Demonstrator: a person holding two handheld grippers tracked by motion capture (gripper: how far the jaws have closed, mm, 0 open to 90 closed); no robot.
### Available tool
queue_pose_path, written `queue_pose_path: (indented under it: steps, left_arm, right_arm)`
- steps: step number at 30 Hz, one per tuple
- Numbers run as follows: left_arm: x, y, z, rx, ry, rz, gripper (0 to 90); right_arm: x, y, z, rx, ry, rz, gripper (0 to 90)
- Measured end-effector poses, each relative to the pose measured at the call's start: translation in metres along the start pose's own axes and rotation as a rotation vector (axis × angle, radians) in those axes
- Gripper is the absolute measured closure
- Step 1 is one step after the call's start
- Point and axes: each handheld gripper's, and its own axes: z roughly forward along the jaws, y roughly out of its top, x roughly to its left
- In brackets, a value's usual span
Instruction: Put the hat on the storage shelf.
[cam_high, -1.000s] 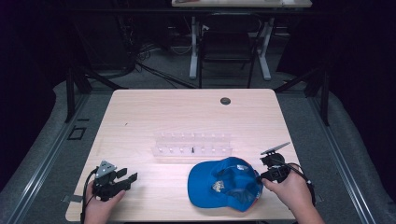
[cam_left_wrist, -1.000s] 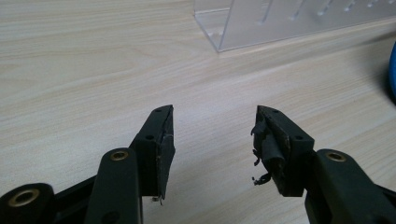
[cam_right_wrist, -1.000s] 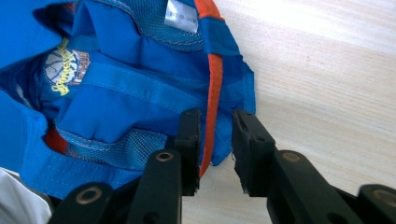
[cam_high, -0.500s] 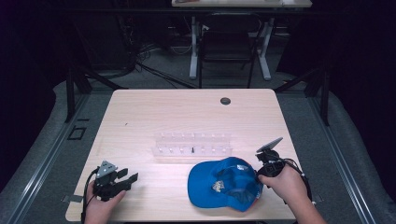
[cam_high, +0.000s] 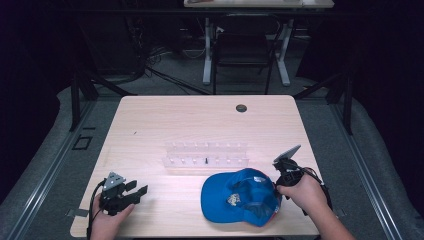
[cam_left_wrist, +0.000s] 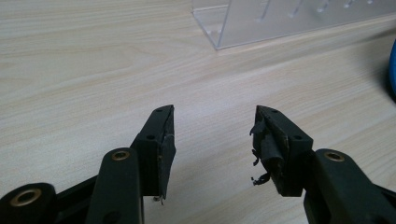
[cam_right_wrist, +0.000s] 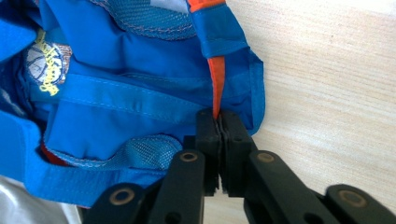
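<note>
At the table's left we see the left gripper (cam_high: 131, 190), its 2 jaws spread wide over bare wood, touching nothing. Right of center lies a blue cap (cam_high: 240, 196), below a clear rack (cam_high: 206, 155). The right gripper (cam_right_wrist: 219, 127) has just been closing, its jaws now pinching the cap's edge.

Cap (cam_high: 240, 197) on table (cam_high: 200, 120), rack (cam_high: 206, 155) behind it, left tool (cam_high: 134, 189) far left

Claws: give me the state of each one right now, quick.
Left claw: open, holding nothing.
Right claw: has just been closing, now shut on the blue cap.
</note>
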Motion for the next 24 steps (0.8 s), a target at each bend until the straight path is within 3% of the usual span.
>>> queue_pose_path:
  steps: [6, 7, 10, 13, 14, 19, 20, 21, 24]
  left_arm:
    - [0.000, 0.000, 0.000, 0.003, -0.003, 0.001, 49.0]
    - [0.000, 0.000, 0.000, 0.001, 0.001, 0.002, 49.0]
    - [0.000, 0.000, 0.000, 0.000, 0.000, 0.000, 49.0]
    - [0.000, 0.000, 0.000, 0.001, 0.001, 0.001, 49.2]
    - [0.000, 0.000, 0.000, 0.001, 0.000, 0.000, 49.2]
    - [0.000, 0.000, 0.000, 0.001, -0.002, 0.003, 49.1]
    - [0.000, 0.000, 0.000, 0.001, -0.002, 0.003, 49.1]
    - [0.000, 0.000, 0.000, 0.002, -0.001, 0.003, 49.2]
    - [0.000, 0.000, 0.000, 0.002, -0.001, 0.003, 49.2]
  right_arm:
    - [-0.002, 0.001, -0.006, 0.031, 0.015, -0.025, 89.0]
    - [-0.001, 0.000, -0.007, 0.019, 0.027, -0.004, 88.9]
    - [-0.001, 0.000, -0.007, 0.011, 0.038, -0.002, 88.9]
    - [-0.002, 0.002, -0.007, 0.042, 0.030, -0.018, 89.1]
    - [-0.001, 0.001, -0.005, 0.029, 0.032, -0.002, 89.2]
    - [0.000, 0.004, -0.009, 0.050, 0.046, -0.012, 89.4]
    - [0.000, 0.003, -0.010, 0.034, 0.057, 0.010, 89.4]
    - [0.000, 0.005, -0.015, 0.073, 0.046, -0.017, 89.4]
    - [0.003, 0.005, -0.020, 0.044, 0.049, 0.010, 89.4]
